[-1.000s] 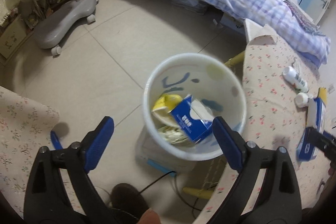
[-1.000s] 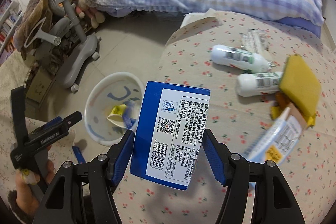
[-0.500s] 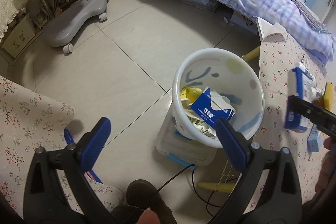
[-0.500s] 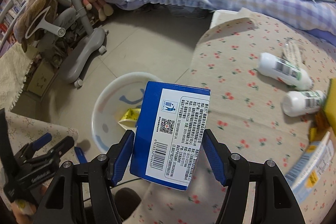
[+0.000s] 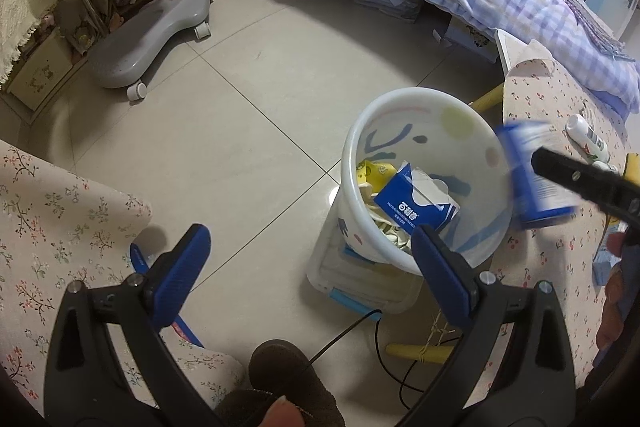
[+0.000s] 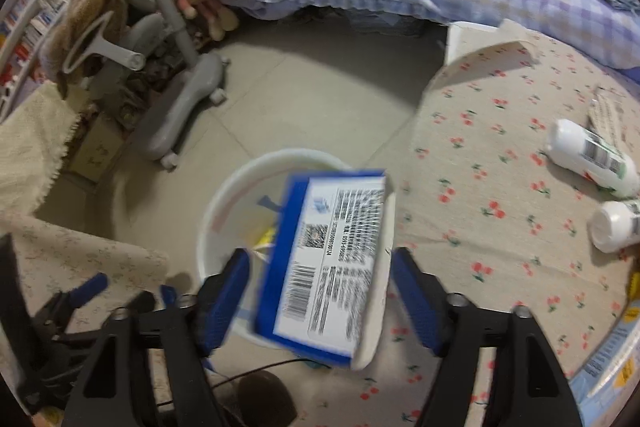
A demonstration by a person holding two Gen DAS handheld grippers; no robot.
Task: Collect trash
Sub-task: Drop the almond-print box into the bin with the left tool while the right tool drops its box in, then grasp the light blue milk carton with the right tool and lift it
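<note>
Step in hand: release of the blue-and-white printed cardboard carton (image 6: 326, 263) into the round white plastic bin (image 5: 424, 183) standing on the tile floor beside the cherry-print tablecloth (image 6: 500, 187).

Right gripper (image 6: 320, 297): jaws have just been opening; pads stand clear of both carton sides. Carton is blurred, tilted, directly above the bin's near rim, apparently dropping.

Left gripper (image 5: 310, 261): jaws spread wide, nothing between them, above the floor beside the bin.

Judgement: hold the right gripper over the bin mouth until the carton clears the rim. 2 white bottles (image 6: 592, 157) lie on the tablecloth, well away from the bin.
</note>
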